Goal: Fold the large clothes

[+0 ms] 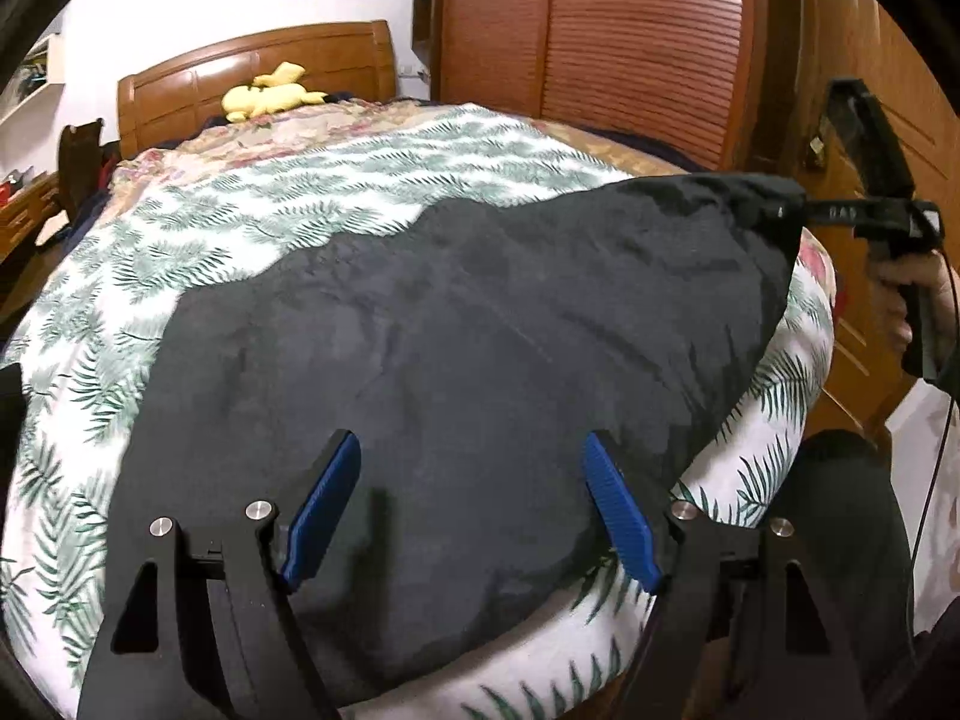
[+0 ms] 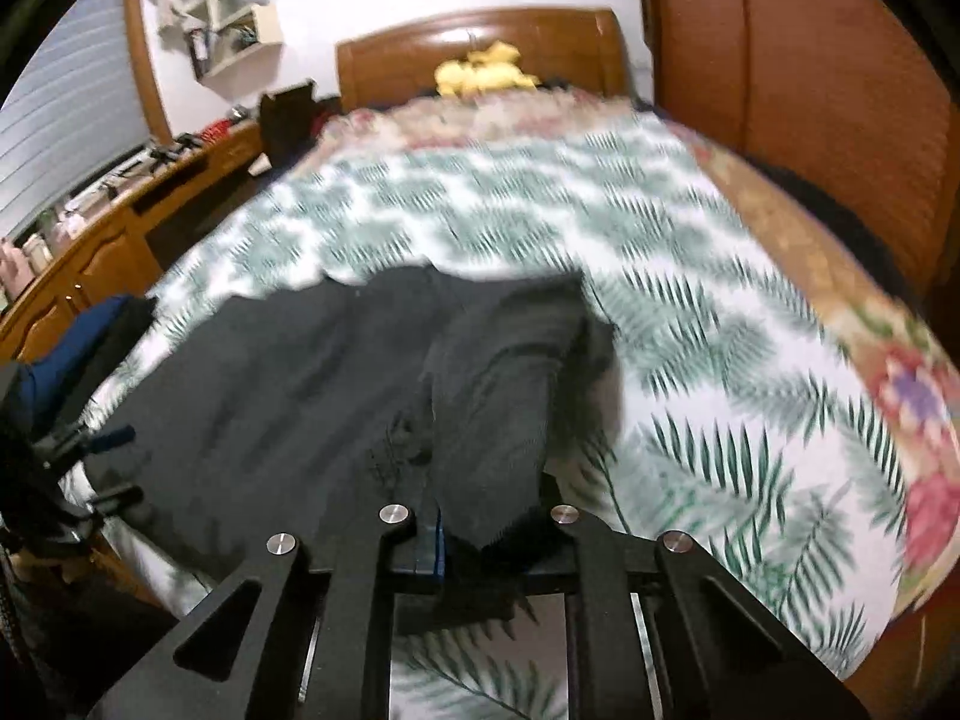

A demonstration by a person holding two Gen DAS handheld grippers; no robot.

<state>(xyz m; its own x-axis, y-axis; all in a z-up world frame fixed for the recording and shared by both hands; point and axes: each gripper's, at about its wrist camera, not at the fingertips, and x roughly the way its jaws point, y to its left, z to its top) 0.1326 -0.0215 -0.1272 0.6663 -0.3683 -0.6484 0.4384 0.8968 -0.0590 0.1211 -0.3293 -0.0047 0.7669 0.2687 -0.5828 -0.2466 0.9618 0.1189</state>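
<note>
Left wrist view shows your left gripper [image 1: 474, 510] with its jaws wide apart, the blue pads [image 1: 324, 516] hovering over the near part of the black garment [image 1: 456, 336] and gripping nothing. That garment lies spread across the fern-print bedspread [image 1: 198, 228] on the bed, its near edge hanging toward you. At its far right corner the cloth is lifted — your right gripper [image 1: 840, 210] has it pinched, with your right hand [image 1: 918, 294] on the handle. A yellow plush toy [image 1: 270, 97] sits by the wooden headboard [image 1: 252, 69], and a slatted wardrobe [image 1: 648, 36] stands to the right.

Right wrist view, blurred, shows the right gripper [image 2: 480, 534] with its jaws closed on a bunched fold of the black garment [image 2: 288, 372] — the rest lies flat to the left, on the bedspread [image 2: 690, 276].
</note>
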